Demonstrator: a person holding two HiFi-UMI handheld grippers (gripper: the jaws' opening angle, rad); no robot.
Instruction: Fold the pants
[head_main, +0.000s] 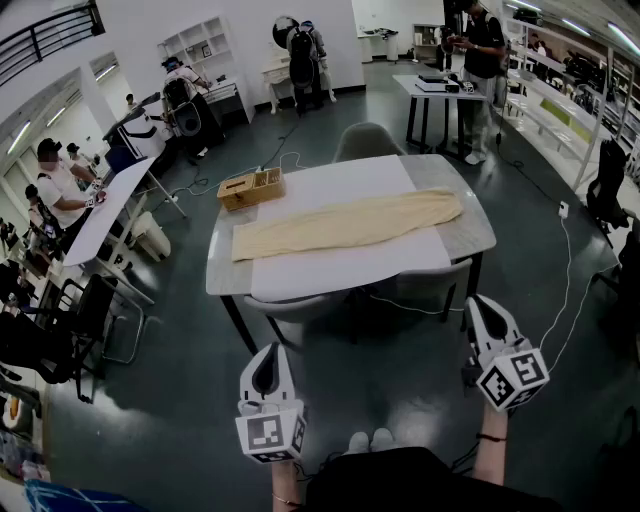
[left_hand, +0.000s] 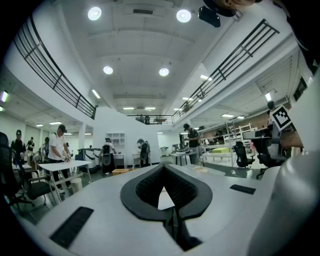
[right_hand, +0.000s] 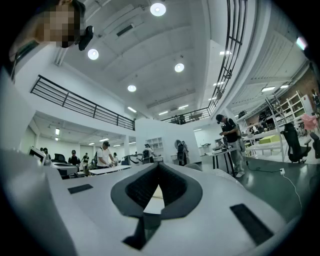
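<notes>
We hold both grippers low in front of us, well short of the grey rectangular table (head_main: 455, 195). The left hand-held gripper (head_main: 268, 352) and the right hand-held gripper (head_main: 487, 305) each have their jaws together, with the tips meeting on nothing. The long beige cloth pants (head_main: 350, 224) lie flat on the white mat (head_main: 340, 270) straight ahead, their long axis running across us from left to right. Each gripper lines up roughly with one end, and the right looks slightly nearer.

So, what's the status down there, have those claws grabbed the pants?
Left gripper and right gripper both shut, empty, short of the table. Pants laid out full length, untouched. Chair tucked in near side; wooden box by one end.
</notes>
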